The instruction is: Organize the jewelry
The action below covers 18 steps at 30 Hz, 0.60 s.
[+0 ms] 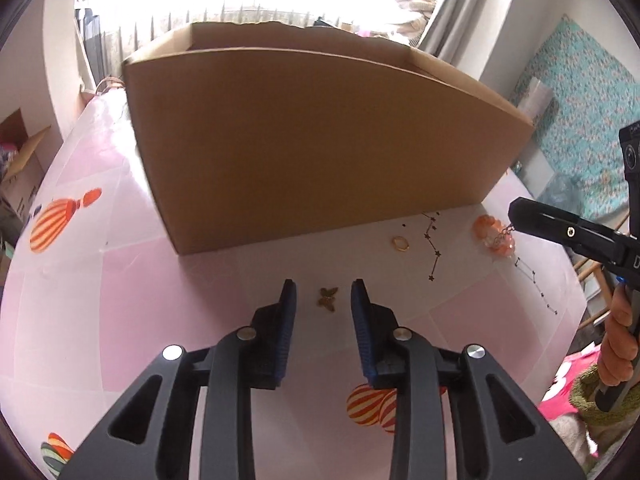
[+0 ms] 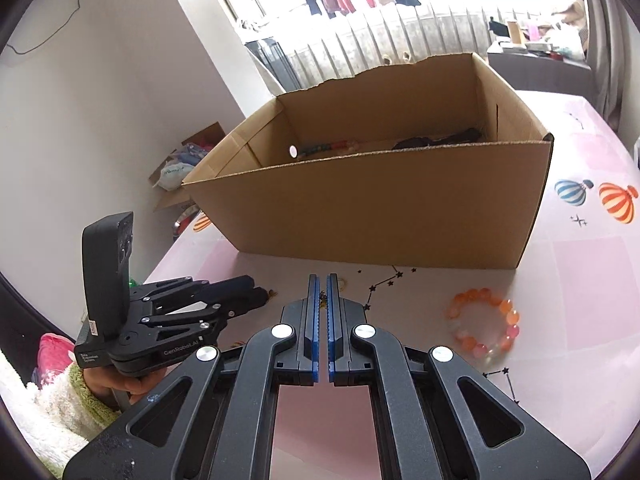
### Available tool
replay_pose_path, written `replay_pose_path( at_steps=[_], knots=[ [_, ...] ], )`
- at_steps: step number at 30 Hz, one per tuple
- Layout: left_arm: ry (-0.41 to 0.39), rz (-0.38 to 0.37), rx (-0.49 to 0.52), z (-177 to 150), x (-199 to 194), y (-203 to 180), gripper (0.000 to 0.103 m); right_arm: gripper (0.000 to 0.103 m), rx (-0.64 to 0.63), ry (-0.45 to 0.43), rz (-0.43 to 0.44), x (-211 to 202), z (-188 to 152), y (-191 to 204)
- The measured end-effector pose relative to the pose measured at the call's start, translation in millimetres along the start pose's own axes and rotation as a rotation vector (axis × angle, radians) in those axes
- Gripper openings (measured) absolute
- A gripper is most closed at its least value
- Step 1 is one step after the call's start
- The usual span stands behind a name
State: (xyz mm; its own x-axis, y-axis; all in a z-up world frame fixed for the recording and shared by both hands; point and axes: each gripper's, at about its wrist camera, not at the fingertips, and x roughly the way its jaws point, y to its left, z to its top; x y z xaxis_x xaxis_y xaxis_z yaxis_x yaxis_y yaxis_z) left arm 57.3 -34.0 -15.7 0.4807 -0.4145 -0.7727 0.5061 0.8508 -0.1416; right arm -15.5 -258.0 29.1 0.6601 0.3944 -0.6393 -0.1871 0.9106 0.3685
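A small gold butterfly piece (image 1: 328, 299) lies on the pink tablecloth (image 1: 120, 280) between the blue pads of my left gripper (image 1: 324, 286), which stands open and does not touch it. Beyond it a gold ring (image 1: 401, 243) and an orange bead bracelet (image 1: 486, 228) lie in front of the open cardboard box (image 1: 312, 140). My right gripper (image 2: 323, 278) is shut on a small chain piece (image 2: 322, 299). The chain piece (image 1: 505, 235) dangles from the right gripper (image 1: 514, 216) just above the table by the bracelet (image 2: 513, 317).
The box (image 2: 368, 216) holds several items, among them a dark one (image 2: 440, 140) and a beaded strand (image 2: 324, 148). The left gripper (image 2: 256, 298) sits low at the left, in a hand with a fleecy sleeve (image 2: 60, 396). The table edge runs close on the right (image 1: 580, 300).
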Motion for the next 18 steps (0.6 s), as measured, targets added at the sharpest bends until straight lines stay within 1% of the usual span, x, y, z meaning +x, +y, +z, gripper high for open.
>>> replay_pose_path(
  at_steps=[3,4,5,6,8,9,10,14,16,18],
  knots=[
    [0.024,0.053,0.069,0.0,6.4,-12.6,0.027,0.001,0.018,-0.001,0.019,-2.5,-2.1,-3.1],
    [0.021,0.076,0.092,0.0,7.9,-16.5,0.027,0.001,0.016,-0.003,0.018,-2.3,-2.3,-4.0],
    [0.024,0.102,0.118,-0.3,9.7,-20.5,0.027,0.001,0.015,-0.005,0.018,-2.7,-2.4,-5.0],
    [0.026,0.121,0.143,-0.5,10.5,-24.4,0.024,0.001,0.016,-0.006,0.022,-2.4,-2.4,-6.2],
    [0.034,0.120,0.160,0.8,9.7,-27.5,0.018,0.001,0.021,-0.012,0.032,-2.6,-3.5,-8.8],
    [0.040,0.124,0.164,1.4,9.1,-29.1,0.011,0.001,0.024,-0.013,0.036,-1.8,-4.3,-10.2],
    [0.045,0.135,0.174,1.5,8.8,-30.7,0.007,0.001,0.027,-0.013,0.040,-1.0,-5.2,-11.8],
    [0.044,0.142,0.188,5.9,5.2,-33.9,0.006,0.001,0.055,-0.013,0.052,2.9,-7.5,-20.0],
    [0.037,0.134,0.177,7.5,2.5,-33.1,0.000,0.001,0.063,-0.017,0.049,2.9,-7.9,-22.6],
    [0.040,0.120,0.151,9.3,1.5,-28.2,0.000,0.001,0.070,-0.020,0.052,2.4,-8.1,-24.5]
  ],
)
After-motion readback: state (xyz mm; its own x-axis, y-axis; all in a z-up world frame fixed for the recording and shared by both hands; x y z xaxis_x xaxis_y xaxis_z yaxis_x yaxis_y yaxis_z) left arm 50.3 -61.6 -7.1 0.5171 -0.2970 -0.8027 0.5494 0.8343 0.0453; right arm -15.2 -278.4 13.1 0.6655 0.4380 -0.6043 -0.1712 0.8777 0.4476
